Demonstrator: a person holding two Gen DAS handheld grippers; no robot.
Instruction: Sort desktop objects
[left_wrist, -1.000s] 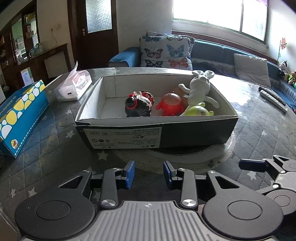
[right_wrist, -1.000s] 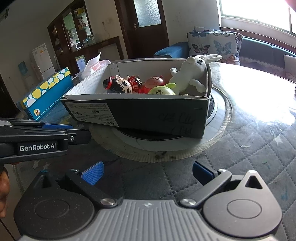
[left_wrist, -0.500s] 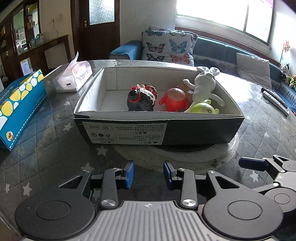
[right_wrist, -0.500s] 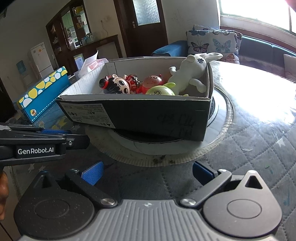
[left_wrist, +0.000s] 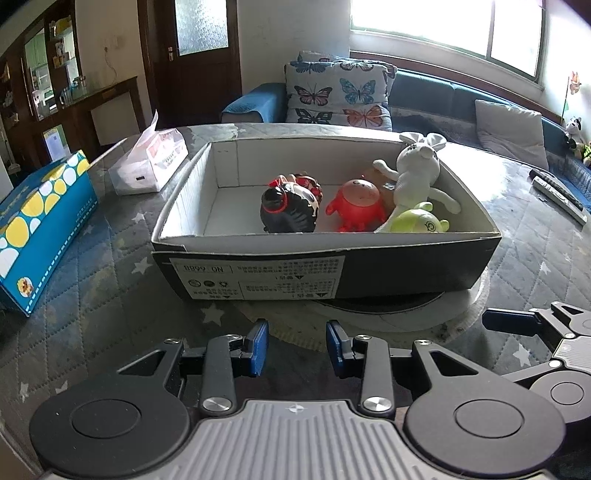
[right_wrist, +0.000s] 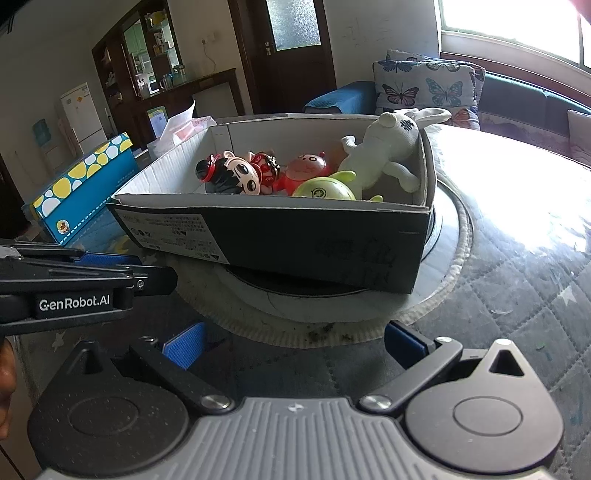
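The open black cardboard box (left_wrist: 325, 266) is matt outside with a white paper label, its inner walls plain white card. Inside it, the white rabbit toy (left_wrist: 415, 173) looks like soft knitted cloth, while the red round figure (left_wrist: 356, 210), the lime-green round toy (left_wrist: 415, 221) and the black-haired doll head (left_wrist: 288, 210) are glossy moulded plastic. The grey quilted star-print table cover (left_wrist: 92, 288) is stitched fabric under a shiny clear film. The gripper bodies are matt black plastic with ribbed grey housings, metal pivot screws and textured blue finger pads (right_wrist: 184, 343).
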